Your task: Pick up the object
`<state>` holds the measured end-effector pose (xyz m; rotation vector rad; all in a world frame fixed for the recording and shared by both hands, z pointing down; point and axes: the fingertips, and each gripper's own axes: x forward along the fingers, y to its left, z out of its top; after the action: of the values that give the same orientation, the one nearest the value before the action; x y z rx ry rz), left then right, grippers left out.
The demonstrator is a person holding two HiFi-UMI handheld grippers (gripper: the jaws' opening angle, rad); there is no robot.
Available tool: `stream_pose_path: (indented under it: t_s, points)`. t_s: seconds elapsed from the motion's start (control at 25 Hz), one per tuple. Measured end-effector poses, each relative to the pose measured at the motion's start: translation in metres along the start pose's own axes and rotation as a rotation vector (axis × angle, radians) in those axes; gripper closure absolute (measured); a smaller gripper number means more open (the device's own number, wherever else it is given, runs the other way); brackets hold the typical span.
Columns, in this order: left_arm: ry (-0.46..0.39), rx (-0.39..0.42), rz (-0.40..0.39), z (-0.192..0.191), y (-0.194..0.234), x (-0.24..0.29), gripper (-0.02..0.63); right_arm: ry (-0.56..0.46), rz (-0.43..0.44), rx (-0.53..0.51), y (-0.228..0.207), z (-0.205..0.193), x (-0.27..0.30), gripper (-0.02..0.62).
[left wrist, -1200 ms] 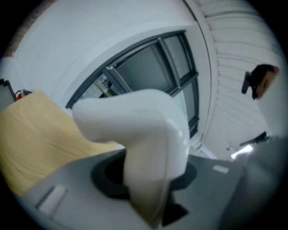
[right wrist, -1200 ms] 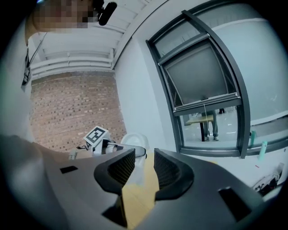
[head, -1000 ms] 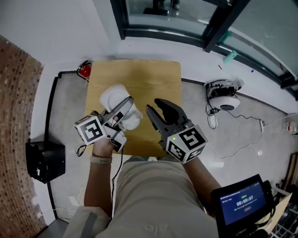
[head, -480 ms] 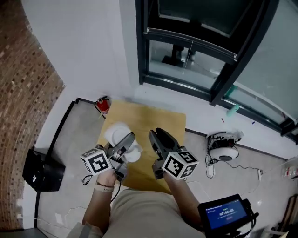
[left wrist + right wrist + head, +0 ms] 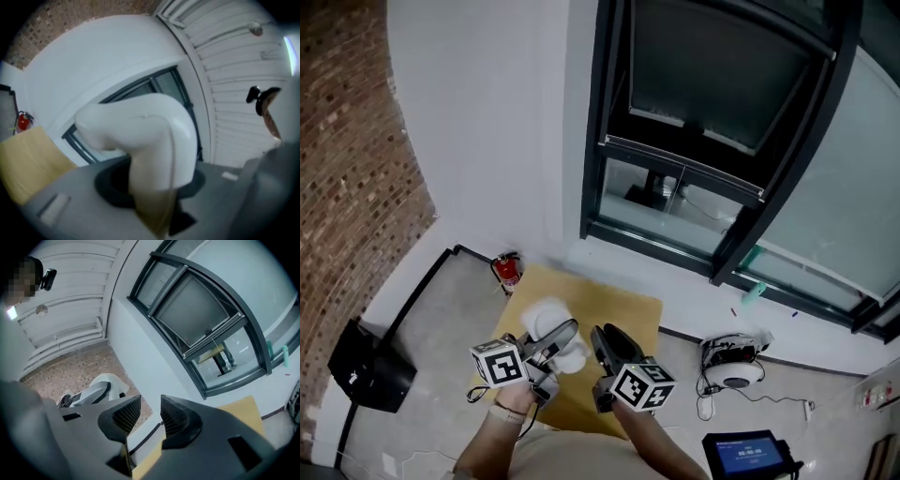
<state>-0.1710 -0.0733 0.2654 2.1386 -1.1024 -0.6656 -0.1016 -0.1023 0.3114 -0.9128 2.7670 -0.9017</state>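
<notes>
Our left tool pinches the white rounded object between its jaws — the thing is up in the air, clear of the wooden counter and over its left part as we look down. Our right tool hangs just right of it, its ribbed pads a narrow gap apart with nothing between them — both tools are over the counter's near edge.

I can read no words or numbers anywhere here. The blue screen at the near right shows pale lines of print, too small and blurred for me to make out.
</notes>
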Motion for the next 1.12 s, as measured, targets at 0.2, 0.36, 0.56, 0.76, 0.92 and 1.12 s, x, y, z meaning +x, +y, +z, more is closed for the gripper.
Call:
stream_pose_path:
  t_s: [0.2,0.36,0.56,0.76,0.92,1.12]
  points:
    - [0.022,0.010,-0.044,0.000,-0.017,0.002,0.445,-0.022,0.003,-0.007,0.010,0.007,-0.001,0.462]
    - [0.019,0.015,-0.056,0.008,-0.022,0.004,0.445,-0.029,0.006,-0.024,0.015,0.014,0.007,0.462]
    - [0.027,-0.003,-0.071,0.006,-0.025,0.005,0.445,-0.032,-0.027,-0.009,0.008,0.011,0.000,0.462]
    - [0.013,0.001,-0.090,0.012,-0.030,0.012,0.445,-0.058,-0.044,-0.030,0.000,0.023,0.000,0.462]
    - [0.011,-0.009,-0.095,0.009,-0.033,0.016,0.445,-0.077,-0.056,-0.036,-0.004,0.027,-0.005,0.462]
    - [0.022,-0.008,-0.098,0.007,-0.031,0.019,0.445,-0.097,-0.060,-0.054,-0.006,0.033,-0.006,0.462]
